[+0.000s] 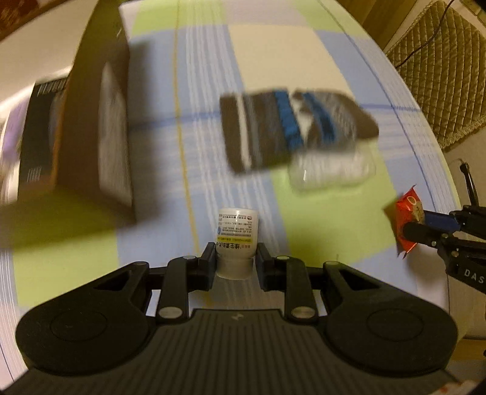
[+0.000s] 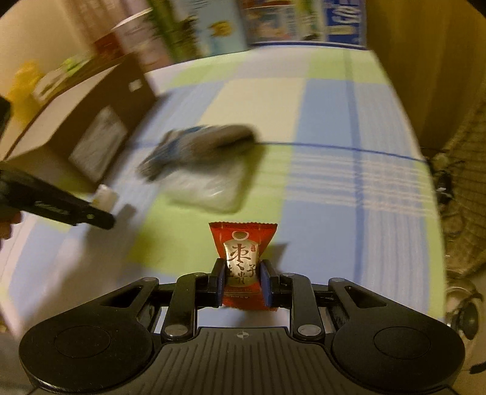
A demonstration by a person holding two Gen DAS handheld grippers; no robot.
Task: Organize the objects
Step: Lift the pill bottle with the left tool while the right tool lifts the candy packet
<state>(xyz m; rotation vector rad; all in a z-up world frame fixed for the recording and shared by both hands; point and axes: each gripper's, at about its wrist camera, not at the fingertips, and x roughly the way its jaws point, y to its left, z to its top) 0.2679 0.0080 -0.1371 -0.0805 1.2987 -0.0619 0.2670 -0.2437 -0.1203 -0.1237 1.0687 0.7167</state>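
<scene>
- My left tongs (image 1: 234,258) clamp a small white bottle (image 1: 235,240) above the checked tablecloth (image 1: 303,60).
- My right tongs (image 2: 243,281) pinch a red sweet packet (image 2: 243,258).
- Beyond — a striped sock (image 1: 291,127) on a clear tray (image 1: 331,170), beside 1 brown box (image 1: 94,121).

A home: checked tablecloth (image 2: 334,121), quilted chair cushion (image 1: 440,70), grocery boxes (image 2: 194,27).
</scene>
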